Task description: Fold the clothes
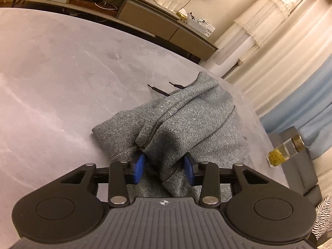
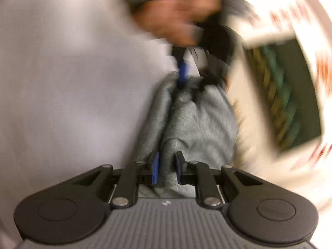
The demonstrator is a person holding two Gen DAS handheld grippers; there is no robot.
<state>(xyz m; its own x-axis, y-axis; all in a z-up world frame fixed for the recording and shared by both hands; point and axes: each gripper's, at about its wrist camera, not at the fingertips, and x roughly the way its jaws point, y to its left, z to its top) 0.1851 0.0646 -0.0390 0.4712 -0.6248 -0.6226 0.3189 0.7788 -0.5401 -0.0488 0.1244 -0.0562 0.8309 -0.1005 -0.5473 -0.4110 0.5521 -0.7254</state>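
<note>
**Both hand-held grippers clamp the grey garment**

Left wrist view: the left hand-held gripper (image 1: 166, 166) has its blue pads (image 1: 138, 167) pressed against a bunched fold of the grey knit garment (image 1: 186, 120). The garment lies crumpled on the pale marbled surface (image 1: 62, 72), running toward 1 o'clock, with two dark drawstrings (image 1: 159, 90) poking out at 12 o'clock. A glass jar (image 1: 284, 149) stands at 3 o'clock.

Right wrist view, heavily blurred: the right hand-held gripper (image 2: 167, 168) pinches a ridge of the same garment (image 2: 197, 124) between nearly shut pads. At 12 o'clock the person's hand (image 2: 176, 18) holds the other gripper, whose blue pad meets the cloth's far end.
</note>
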